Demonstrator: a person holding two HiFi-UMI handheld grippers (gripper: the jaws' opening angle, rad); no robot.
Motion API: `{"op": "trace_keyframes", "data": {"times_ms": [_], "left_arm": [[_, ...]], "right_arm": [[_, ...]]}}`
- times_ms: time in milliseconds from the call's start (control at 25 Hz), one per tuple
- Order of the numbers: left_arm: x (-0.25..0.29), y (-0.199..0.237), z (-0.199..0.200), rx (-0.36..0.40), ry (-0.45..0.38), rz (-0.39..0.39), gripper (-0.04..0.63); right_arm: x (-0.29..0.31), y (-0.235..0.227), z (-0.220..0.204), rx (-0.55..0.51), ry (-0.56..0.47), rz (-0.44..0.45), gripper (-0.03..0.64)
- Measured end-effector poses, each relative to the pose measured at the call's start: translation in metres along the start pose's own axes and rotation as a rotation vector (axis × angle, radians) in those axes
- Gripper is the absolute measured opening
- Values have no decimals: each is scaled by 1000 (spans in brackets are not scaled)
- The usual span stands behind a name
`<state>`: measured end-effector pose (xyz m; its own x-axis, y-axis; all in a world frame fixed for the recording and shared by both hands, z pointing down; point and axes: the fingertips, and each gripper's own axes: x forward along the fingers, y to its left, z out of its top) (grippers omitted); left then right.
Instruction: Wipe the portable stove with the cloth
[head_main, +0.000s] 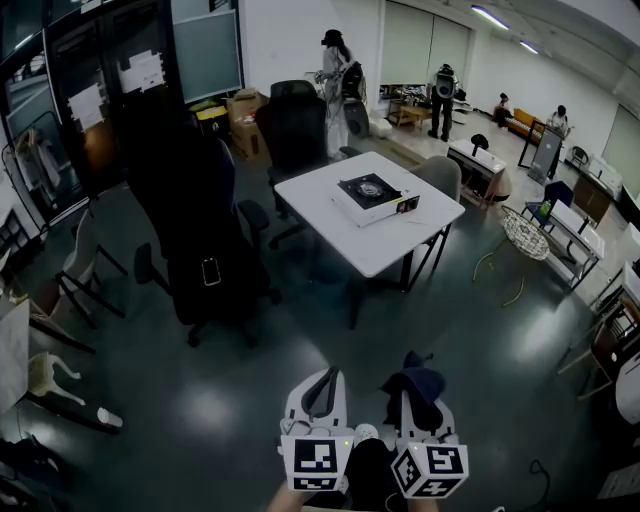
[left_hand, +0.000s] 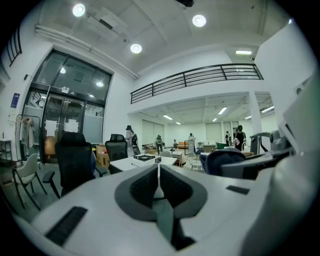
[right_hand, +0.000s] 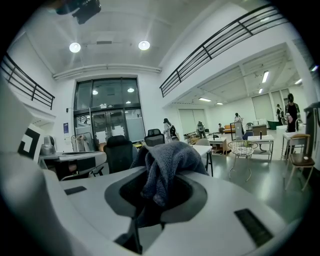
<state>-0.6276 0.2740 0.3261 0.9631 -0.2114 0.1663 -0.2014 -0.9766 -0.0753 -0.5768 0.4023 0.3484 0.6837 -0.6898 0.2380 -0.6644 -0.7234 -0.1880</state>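
The portable stove (head_main: 372, 196), black on top with a white body, lies on a white table (head_main: 330, 216) far ahead across the room. Both grippers hang close to me, well short of the table. My right gripper (head_main: 414, 383) is shut on a dark blue-grey cloth (head_main: 415, 385), which bunches out of its jaws (right_hand: 161, 167). My left gripper (head_main: 324, 385) is shut with nothing in it; its two pads meet (left_hand: 158, 181). In the left gripper view the stove (left_hand: 144, 157) shows small on the distant table.
A large black office chair (head_main: 205, 235) stands left of the table, another dark chair (head_main: 295, 125) behind it. A grey chair (head_main: 440, 176) and a round wire table (head_main: 525, 234) are to the right. Several people stand at the far end. Dark glossy floor lies between me and the table.
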Motion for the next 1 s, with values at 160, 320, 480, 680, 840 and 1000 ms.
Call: {"op": "trace_keyframes", "data": {"times_ms": [160,320,480,680,840,1000], "left_arm": [[24,4,0,-2,8,5,21],[55,8,7,-5,4,19,21],[93,13,14,-3,0,37,21],[144,17,27,-2,-4,63,23],[186,16,40,1,-12,80,21],[222,15,49,-2,-14,97,21]], "right_arm": [[24,-7,4,0,6,12,83],[57,-20,15,1,8,27,81],[96,-35,30,-7,6,47,81],[141,-60,53,-12,-4,72,81],[176,-83,71,-15,-7,88,81],[209,-103,85,-19,-6,110,81]]}}
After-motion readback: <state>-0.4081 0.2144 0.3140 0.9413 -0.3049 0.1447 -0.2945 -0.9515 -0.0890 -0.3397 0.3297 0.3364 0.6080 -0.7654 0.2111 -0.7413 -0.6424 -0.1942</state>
